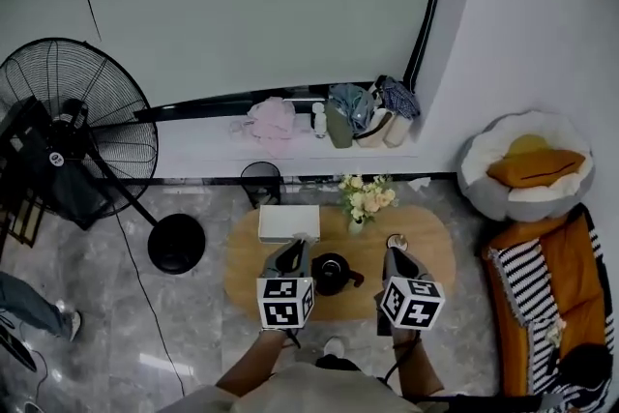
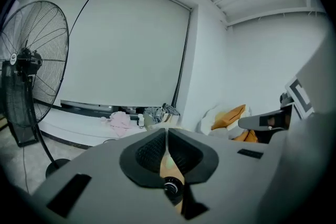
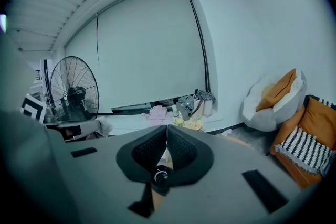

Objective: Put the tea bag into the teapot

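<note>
A: Where does the teapot stand?
B: The black teapot [image 1: 330, 272] is on the oval wooden table [image 1: 435, 251], between the two grippers and near both.
A: And the claws?
B: The left gripper [image 1: 295, 251] is clenched, its jaws pressed together on nothing. The right gripper [image 1: 395, 258] is the same: closed, empty.
A: The tea bag?
B: I cannot make it out. A white box [image 1: 287, 222] lies beyond the left gripper, with flowers [image 1: 368, 196] beside it.
</note>
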`<state>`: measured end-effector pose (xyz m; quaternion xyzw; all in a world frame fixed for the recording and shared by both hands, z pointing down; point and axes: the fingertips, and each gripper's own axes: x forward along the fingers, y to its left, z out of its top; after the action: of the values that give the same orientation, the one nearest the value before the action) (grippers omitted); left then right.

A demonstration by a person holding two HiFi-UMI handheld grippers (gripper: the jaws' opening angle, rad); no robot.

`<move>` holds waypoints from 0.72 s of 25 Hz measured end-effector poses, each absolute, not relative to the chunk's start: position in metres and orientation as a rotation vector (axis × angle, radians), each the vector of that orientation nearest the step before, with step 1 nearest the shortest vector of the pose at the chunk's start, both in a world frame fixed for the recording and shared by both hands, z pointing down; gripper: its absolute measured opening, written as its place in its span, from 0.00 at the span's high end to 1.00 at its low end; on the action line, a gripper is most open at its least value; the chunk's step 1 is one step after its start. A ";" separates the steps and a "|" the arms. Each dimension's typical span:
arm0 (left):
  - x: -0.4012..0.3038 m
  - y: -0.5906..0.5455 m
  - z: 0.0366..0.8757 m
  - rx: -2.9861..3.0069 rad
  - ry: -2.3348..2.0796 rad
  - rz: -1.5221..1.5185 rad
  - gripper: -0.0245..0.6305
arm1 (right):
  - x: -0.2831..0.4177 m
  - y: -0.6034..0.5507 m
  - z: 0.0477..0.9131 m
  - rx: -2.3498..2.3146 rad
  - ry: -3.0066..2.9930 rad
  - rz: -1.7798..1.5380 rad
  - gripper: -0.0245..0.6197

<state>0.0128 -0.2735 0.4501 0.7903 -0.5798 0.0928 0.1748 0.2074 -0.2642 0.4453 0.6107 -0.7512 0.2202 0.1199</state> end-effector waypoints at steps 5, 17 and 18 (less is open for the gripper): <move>0.013 -0.286 0.459 2.200 -1.724 0.311 0.92 | 0.206 -0.293 0.461 1.678 -2.244 0.672 0.91; -0.008 -0.307 0.474 2.156 -1.695 0.292 0.92 | 0.185 -0.318 0.478 1.640 -2.210 0.734 0.91; -0.009 -0.306 0.478 2.152 -1.685 0.297 0.92 | 0.184 -0.317 0.481 1.643 -2.201 0.739 0.91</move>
<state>-0.0092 -0.3059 0.4775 0.7677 -0.6011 0.1061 0.1952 0.1838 -0.3165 0.4810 0.5712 -0.7653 0.2570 0.1483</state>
